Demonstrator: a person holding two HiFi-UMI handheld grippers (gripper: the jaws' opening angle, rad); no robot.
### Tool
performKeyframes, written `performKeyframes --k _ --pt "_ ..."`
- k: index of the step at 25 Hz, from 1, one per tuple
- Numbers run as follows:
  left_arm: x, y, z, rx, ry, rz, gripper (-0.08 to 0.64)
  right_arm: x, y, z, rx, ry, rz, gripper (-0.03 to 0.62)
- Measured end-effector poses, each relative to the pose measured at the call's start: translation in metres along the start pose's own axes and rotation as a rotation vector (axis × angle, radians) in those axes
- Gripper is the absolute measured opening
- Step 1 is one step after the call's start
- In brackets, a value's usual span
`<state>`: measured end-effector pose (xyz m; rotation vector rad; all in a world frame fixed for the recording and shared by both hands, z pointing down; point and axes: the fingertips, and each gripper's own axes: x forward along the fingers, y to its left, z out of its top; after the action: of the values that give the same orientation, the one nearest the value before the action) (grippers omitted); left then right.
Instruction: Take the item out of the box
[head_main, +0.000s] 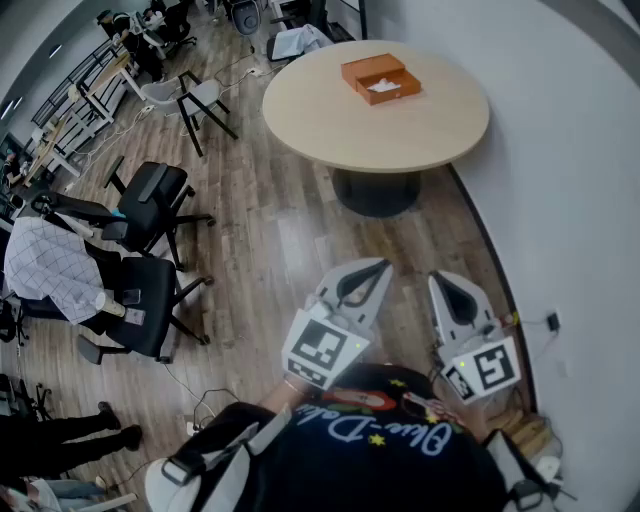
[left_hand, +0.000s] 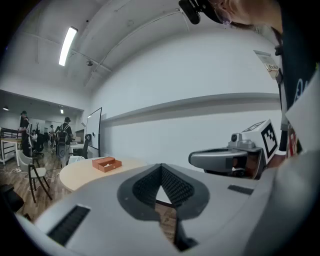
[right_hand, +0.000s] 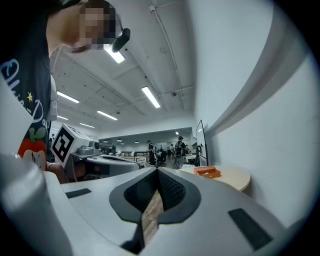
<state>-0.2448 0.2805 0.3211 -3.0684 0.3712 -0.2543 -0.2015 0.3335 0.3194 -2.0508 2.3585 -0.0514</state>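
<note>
Left gripper (left_hand: 160, 166): ribbed pads closed tip to tip, with nothing caught between them. Only floor planks show through the slot below the tips.

Right gripper (right_hand: 156, 171): jaws clenched as well and empty, the same strip of wood floor (head_main: 270, 240) showing through the slot.

From the head view, both grippers are held low and close in front of the person's dark printed shirt (head_main: 380, 450). They sit side by side, near each other but not touching, with tips pointing forward towards the table. Each carries its marker cube at the rear, next to the body. Each gripper view catches the other gripper off to its side.

The orange box (head_main: 380, 78) is well apart from both grippers, on the far half of a round pale wooden table (head_main: 300, 120). It lies open as two shallow trays side by side. The white item (head_main: 381, 88) rests inside the tray nearer the person. I cannot tell what the item is at this range. Nothing is touching the box.

The table stands on a dark pedestal base against a white wall (head_main: 560, 180) that runs along the person's right.

To the left are black office chairs (head_main: 150, 200), one draped with a checked cloth (head_main: 50, 265). A white chair (head_main: 185, 100) stands farther off, with desks and people in the open office behind it.
</note>
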Motion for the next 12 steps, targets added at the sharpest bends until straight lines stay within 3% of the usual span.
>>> performKeyframes --k 12 --pt "0.010 -0.019 0.004 -0.026 0.003 0.030 -0.015 -0.018 -0.011 0.003 0.022 -0.043 0.025 -0.003"
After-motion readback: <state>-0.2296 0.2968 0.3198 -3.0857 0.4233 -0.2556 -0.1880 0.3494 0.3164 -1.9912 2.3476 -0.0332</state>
